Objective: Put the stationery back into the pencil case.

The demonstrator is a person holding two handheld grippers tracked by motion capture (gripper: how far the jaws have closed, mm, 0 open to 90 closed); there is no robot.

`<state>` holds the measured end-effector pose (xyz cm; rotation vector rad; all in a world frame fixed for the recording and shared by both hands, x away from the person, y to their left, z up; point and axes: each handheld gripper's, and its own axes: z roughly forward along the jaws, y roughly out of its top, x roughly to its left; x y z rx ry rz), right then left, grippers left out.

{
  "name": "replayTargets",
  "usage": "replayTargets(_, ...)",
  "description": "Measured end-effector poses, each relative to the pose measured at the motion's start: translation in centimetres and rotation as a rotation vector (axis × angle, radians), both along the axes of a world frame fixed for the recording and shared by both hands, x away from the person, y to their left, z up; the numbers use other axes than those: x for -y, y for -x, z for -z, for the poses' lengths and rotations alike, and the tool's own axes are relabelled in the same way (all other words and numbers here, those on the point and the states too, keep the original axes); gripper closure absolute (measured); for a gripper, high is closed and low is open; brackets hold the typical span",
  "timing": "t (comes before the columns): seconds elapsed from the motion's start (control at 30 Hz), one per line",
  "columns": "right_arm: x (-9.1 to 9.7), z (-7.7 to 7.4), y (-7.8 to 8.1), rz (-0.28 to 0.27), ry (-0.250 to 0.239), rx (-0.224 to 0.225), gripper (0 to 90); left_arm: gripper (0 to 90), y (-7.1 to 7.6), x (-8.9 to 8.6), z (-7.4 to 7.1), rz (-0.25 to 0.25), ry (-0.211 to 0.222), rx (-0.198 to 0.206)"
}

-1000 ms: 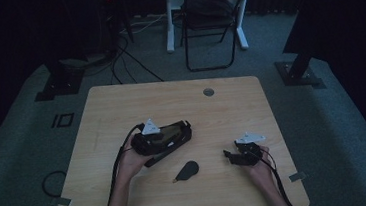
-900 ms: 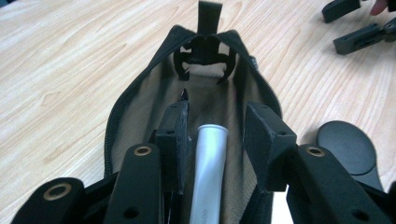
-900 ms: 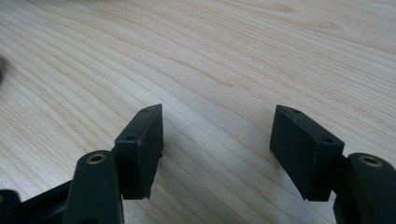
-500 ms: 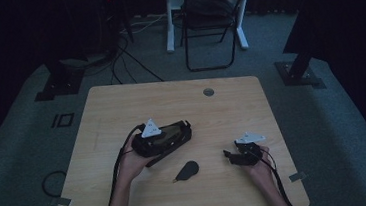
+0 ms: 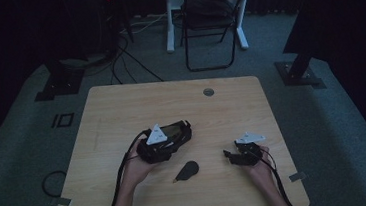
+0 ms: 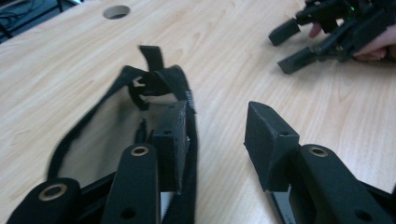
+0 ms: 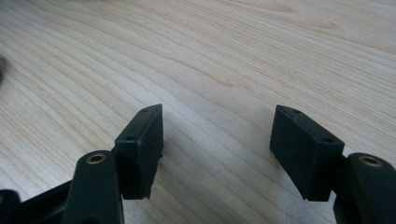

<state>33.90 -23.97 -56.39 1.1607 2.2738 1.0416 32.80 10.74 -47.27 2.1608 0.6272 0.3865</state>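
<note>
- The black strap pouch (image 6: pixel 140 121) is lying on the bench (image 5: pixel 121 108), its rim draped round one pad of the left claw (image 6: pixel 212 135), jaws apart, so nothing's clamped.
- It could easily be dropped or dragged if lifted like that.
- The right claw (image 7: pixel 217 140) is parked open, well apart; the small dark piece (image 5: pixel 187 170) could get knocked.

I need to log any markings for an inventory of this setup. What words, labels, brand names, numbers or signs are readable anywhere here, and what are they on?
Readable text: none.
Black pouch: a small white tag on its rim edge, too small and blurred to read.
Left hand-held gripper: no markings visible.
Right hand-held gripper: no markings visible.
Table: bare wood grain, no lettering.
Small dark item: no legible marking.
</note>
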Motion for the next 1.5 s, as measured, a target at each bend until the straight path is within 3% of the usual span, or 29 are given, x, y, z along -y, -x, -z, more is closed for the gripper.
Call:
replayTargets(0.67, -0.2, -0.1, 0.4, 0.001, -0.001, -0.002, 38.8, 58.9, 1.4, -0.1, 2.4, 0.018, -0.031, -0.062)
replayTargets(0.87, -1.2, -0.5, 1.4, -0.041, 0.006, 0.009, 39.2, 58.9, 1.6, -0.2, 3.3, 0.014, -0.028, -0.086)
replayTargets(1.07, -2.6, -1.6, 2.6, -0.089, -0.036, 0.018, 38.3, 59.0, 1.6, -0.3, 4.2, 0.011, -0.031, -0.116)
replayTargets(1.5, -6.3, -2.5, 5.0, -0.193, -0.02, 0.051, 37.6, 59.8, 1.6, -0.1, 5.7, 0.017, -0.034, -0.157)
